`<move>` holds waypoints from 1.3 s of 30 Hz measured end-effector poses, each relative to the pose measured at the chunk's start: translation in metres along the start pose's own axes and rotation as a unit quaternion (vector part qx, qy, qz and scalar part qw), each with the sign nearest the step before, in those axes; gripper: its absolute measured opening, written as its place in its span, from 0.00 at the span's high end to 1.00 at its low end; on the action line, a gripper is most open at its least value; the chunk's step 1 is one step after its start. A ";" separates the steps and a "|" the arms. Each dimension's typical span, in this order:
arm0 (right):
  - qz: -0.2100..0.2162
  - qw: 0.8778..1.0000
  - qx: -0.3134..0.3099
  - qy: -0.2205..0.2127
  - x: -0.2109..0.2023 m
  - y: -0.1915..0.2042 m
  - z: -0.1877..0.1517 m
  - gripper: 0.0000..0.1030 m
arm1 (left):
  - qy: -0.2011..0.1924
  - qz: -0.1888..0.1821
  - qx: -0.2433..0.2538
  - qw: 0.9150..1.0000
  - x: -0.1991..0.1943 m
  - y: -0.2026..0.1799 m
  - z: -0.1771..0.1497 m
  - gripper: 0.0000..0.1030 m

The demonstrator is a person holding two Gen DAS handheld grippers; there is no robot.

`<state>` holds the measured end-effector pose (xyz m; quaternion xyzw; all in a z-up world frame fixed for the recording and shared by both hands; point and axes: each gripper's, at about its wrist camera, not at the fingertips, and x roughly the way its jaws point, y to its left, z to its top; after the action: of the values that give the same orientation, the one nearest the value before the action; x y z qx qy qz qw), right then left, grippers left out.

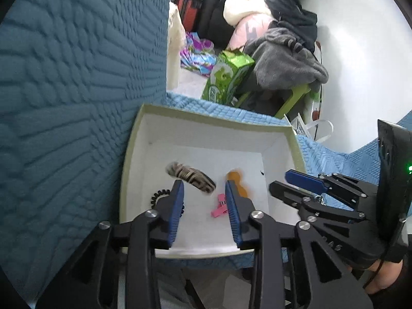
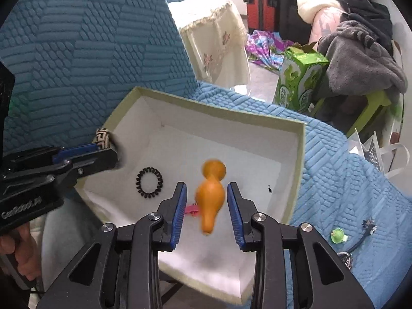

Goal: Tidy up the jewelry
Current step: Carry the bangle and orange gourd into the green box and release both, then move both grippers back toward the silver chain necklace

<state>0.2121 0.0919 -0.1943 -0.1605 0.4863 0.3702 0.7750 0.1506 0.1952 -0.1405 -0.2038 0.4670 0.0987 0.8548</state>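
Observation:
A shallow white box with a pale green rim [image 1: 128,154] [image 2: 300,159] lies on a blue quilted cover. In it are a black spiral hair tie [image 2: 149,182] [image 1: 157,196], a pink clip [image 1: 219,209] [image 2: 191,209], a patterned brown-and-cream band [image 1: 191,177] and an orange gourd-shaped piece [image 2: 209,198] [image 1: 238,181], which is blurred. My left gripper [image 1: 204,189] is open over the box, and the band is blurred just beyond its fingertips. My right gripper [image 2: 206,190] is open, with the orange piece loose between its fingers. It also shows in the left wrist view [image 1: 280,181].
On the cover right of the box lie a small green clip [image 2: 337,234] and dark jewelry with a cord [image 2: 365,229]. A tall blue quilted cushion [image 1: 77,77] stands at the left. Beyond are a green carton [image 2: 298,85], piled clothes [image 2: 360,59] and a red suitcase [image 2: 260,13].

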 end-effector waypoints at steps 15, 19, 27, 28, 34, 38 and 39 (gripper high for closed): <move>-0.010 0.993 0.011 -0.115 -0.135 0.002 -0.019 0.68 | -0.097 -0.009 0.023 0.995 -0.100 -0.046 -0.008 0.65; -0.011 0.990 0.015 -0.140 -0.162 -0.001 -0.029 0.68 | -0.119 -0.016 0.033 0.992 -0.121 -0.063 -0.015 0.65; -0.031 0.984 0.018 -0.176 -0.202 -0.012 -0.055 0.66 | -0.146 -0.035 0.048 0.987 -0.139 -0.092 -0.030 0.65; -0.033 0.983 0.020 -0.179 -0.205 -0.015 -0.058 0.66 | -0.147 -0.037 0.055 0.987 -0.139 -0.096 -0.031 0.65; -0.051 0.978 0.050 -0.194 -0.229 -0.043 -0.088 0.66 | -0.154 -0.041 0.072 0.985 -0.145 -0.115 -0.038 0.65; -0.067 0.974 0.075 -0.202 -0.241 -0.062 -0.111 0.66 | -0.145 -0.062 0.079 0.984 -0.140 -0.131 -0.048 0.65; -0.068 0.973 0.085 -0.202 -0.243 -0.066 -0.117 0.67 | -0.141 -0.068 0.080 0.984 -0.137 -0.136 -0.050 0.65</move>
<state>0.1239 -0.1253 -0.0449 -0.0488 0.3372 0.2987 0.8915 0.0866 0.0538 -0.0145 -0.1499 0.3334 0.0305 0.9303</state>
